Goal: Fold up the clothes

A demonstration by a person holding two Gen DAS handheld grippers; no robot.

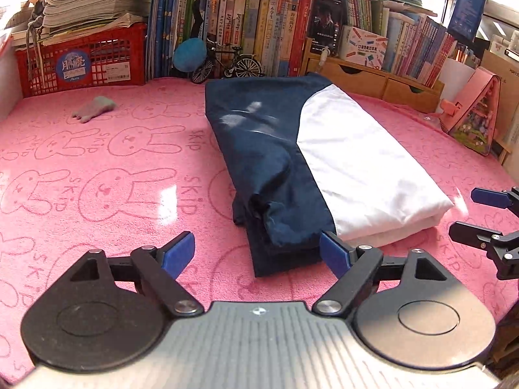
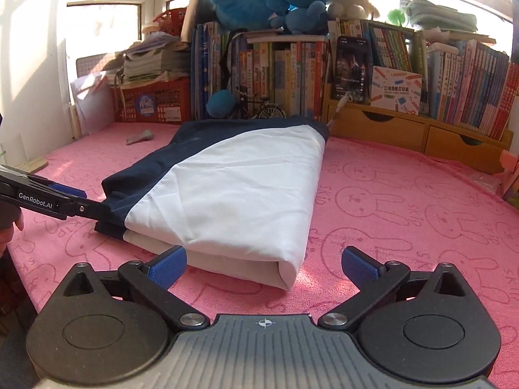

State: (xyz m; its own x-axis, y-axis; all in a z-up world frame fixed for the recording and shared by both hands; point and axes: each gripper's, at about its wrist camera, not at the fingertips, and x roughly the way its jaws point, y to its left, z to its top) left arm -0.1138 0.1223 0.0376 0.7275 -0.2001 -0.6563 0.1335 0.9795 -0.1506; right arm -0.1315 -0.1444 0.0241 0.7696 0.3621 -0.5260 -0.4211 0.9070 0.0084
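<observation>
Blue-padded fingers of the left gripper (image 1: pixel 258 254) stand wide apart and clamp nothing; the navy near end of the garment (image 1: pixel 311 162) lies between them, with the right-hand pad just at the seam where navy meets white. Off to that gripper's right, the right gripper (image 1: pixel 480 217) shows edge-on, its fingers also parted, near the white corner of the bundle.

From the right wrist view, the right gripper (image 2: pixel 264 264) is likewise spread and empty. Its left pad sits close against the folded white edge of the garment (image 2: pixel 240 194), while its right pad hangs over bare pink towel (image 2: pixel 405 220). The left gripper (image 2: pixel 65 202) reaches in from the left, at the navy corner; whether it touches the cloth I cannot tell.

Ahead of both tools the garment runs away lengthwise as a long folded strip, navy on the left, white on the right, at least two layers thick at the near end. Beyond its far end stand a model bicycle (image 1: pixel 227 61), a red crate (image 1: pixel 84 55) and the books (image 1: pixel 275 29); a small grey cloth (image 1: pixel 94 108) lies well to the left.

Judging by this, the next step is probably to take the near end and fold it toward the far end. To do it well, each gripper should close on all the layers at its own corner, lift evenly, and carry both corners forward together so the edges land square and the navy sleeve bulge does not slide out.
</observation>
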